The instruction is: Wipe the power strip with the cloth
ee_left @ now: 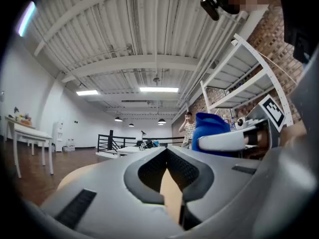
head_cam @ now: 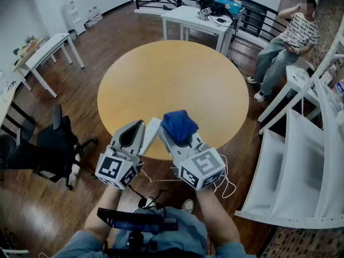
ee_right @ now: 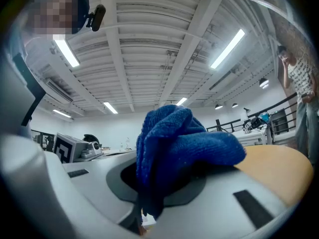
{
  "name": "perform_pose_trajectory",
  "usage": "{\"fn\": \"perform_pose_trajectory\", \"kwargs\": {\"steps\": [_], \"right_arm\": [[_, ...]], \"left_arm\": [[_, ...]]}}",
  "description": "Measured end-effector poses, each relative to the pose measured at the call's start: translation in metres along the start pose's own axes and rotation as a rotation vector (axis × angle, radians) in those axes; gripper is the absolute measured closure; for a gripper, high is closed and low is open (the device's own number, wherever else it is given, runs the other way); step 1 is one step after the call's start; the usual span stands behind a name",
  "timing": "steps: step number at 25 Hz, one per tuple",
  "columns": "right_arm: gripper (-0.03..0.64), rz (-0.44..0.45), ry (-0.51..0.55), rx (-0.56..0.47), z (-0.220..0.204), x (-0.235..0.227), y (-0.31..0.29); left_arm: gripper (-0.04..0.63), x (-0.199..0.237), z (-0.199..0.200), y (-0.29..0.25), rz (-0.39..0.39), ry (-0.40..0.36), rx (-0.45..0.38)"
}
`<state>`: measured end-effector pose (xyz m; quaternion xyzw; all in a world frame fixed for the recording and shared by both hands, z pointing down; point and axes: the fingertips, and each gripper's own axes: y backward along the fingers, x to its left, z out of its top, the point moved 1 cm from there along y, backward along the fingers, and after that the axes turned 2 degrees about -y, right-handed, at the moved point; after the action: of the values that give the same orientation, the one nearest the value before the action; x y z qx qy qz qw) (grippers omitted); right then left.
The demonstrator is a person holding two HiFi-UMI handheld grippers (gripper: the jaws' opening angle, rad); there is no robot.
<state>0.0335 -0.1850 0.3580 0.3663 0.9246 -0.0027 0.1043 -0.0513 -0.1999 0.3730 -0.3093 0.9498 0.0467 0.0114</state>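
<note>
A white power strip (head_cam: 152, 132) lies at the near edge of the round wooden table (head_cam: 177, 79), between my two grippers. My left gripper (head_cam: 140, 126) sits just left of it, jaws shut with nothing between them; in the left gripper view its tips (ee_left: 166, 153) meet over the table top. My right gripper (head_cam: 173, 135) is shut on a bunched blue cloth (head_cam: 180, 125), just right of the strip. The cloth (ee_right: 179, 143) fills the right gripper view and hides the jaw tips. The same cloth (ee_left: 209, 126) shows at the right of the left gripper view.
A person (head_cam: 290, 36) sits on a stool at the back right. White shelving (head_cam: 306, 144) stands at the right, and a white table with gear (head_cam: 199, 18) behind. A black office chair (head_cam: 48, 149) and white tables (head_cam: 45, 52) are at the left. White cable (head_cam: 226, 184) hangs below the table's edge.
</note>
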Motion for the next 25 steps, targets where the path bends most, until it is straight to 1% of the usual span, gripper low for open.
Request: {"fn": "perform_pose_trajectory", "kwargs": {"steps": [2,4,8,11,17,21,25], "right_arm": [[0.560,0.004,0.002,-0.014,0.004,0.002,0.000],[0.560,0.009,0.007,-0.023,0.006,0.004,-0.001],[0.561,0.004,0.025,-0.020,0.006,0.004,-0.001],[0.561,0.007,0.027,-0.020,0.005,0.006,-0.002],[0.561,0.011,0.032,-0.019,0.007,0.006,-0.003],[0.561,0.010,0.029,-0.023,0.009,0.006,-0.004],[0.561,0.009,0.027,-0.027,0.010,0.005,-0.005]], "left_arm": [[0.592,-0.008,0.009,0.003,-0.016,-0.021,-0.014],[0.592,-0.015,0.014,0.004,-0.027,-0.043,-0.006],[0.592,-0.029,0.019,0.003,-0.057,-0.044,0.021],[0.592,-0.027,0.017,0.004,-0.049,-0.039,0.032],[0.592,-0.029,0.018,0.002,-0.041,-0.054,0.044],[0.592,-0.026,0.022,0.001,-0.034,-0.048,0.039],[0.592,-0.015,0.018,0.001,-0.004,-0.063,0.028]]}}
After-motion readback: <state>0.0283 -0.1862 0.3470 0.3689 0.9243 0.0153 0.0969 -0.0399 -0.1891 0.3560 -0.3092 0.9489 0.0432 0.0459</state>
